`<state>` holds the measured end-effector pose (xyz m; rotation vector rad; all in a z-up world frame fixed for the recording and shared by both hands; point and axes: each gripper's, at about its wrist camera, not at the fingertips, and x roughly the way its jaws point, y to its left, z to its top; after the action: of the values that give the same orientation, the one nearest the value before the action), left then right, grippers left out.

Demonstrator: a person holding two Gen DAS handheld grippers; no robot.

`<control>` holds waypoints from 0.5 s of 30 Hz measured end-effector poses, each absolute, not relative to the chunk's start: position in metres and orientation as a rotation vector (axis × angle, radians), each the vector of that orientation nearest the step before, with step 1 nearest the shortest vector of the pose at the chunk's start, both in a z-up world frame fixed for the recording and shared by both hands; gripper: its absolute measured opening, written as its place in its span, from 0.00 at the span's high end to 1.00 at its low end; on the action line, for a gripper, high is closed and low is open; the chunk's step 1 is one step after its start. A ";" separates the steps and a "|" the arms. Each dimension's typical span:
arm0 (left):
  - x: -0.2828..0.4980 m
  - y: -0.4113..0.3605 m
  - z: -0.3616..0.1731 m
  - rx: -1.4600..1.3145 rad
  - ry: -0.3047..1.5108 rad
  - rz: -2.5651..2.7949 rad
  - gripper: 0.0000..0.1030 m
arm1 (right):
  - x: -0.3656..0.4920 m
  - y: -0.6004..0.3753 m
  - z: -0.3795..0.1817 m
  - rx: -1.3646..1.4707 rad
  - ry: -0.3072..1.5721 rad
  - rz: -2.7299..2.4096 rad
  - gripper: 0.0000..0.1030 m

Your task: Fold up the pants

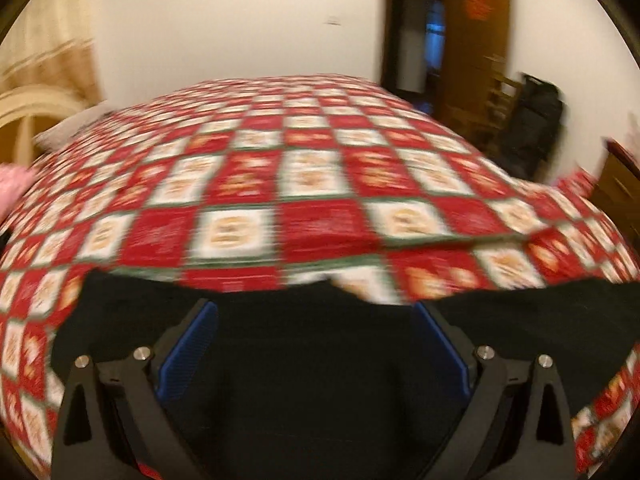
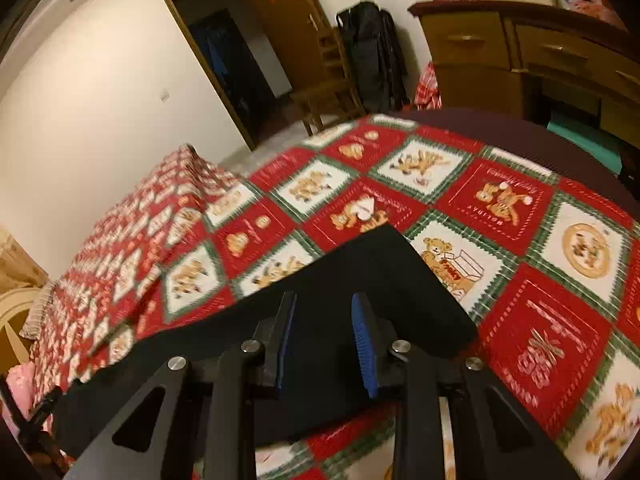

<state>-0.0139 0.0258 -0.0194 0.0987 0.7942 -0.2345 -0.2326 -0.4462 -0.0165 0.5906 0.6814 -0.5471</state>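
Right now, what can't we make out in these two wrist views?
- Pants, left wrist view: near part hidden by the left gripper; motion blur and blackness hide folds and seams.
- Pants, right wrist view: lower end hidden behind the right gripper.
- Quilt motifs, left view: blurred.
- Neither view shows the other gripper.

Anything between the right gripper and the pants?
Nothing visible. The right gripper hangs, jaws apart and empty, right over the black pants, which lie flat on the checked bedspread; only air between pads and cloth.
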 end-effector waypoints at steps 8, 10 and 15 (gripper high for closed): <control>-0.042 -0.089 -0.010 0.198 0.816 -0.521 0.03 | -0.255 -0.482 -0.022 0.729 0.627 -0.516 0.71; -0.049 -0.111 -0.009 0.226 0.820 -0.570 0.03 | -0.286 -0.483 -0.006 0.777 0.504 -0.528 0.67; -0.058 -0.151 -0.001 0.251 0.796 -0.650 0.03 | -0.331 -0.474 0.000 0.852 0.480 -0.616 0.49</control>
<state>-0.0584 -0.1514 -0.0014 0.2506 0.7960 -0.6503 -0.3313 -0.4744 -0.0004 0.8523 0.4798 -0.6157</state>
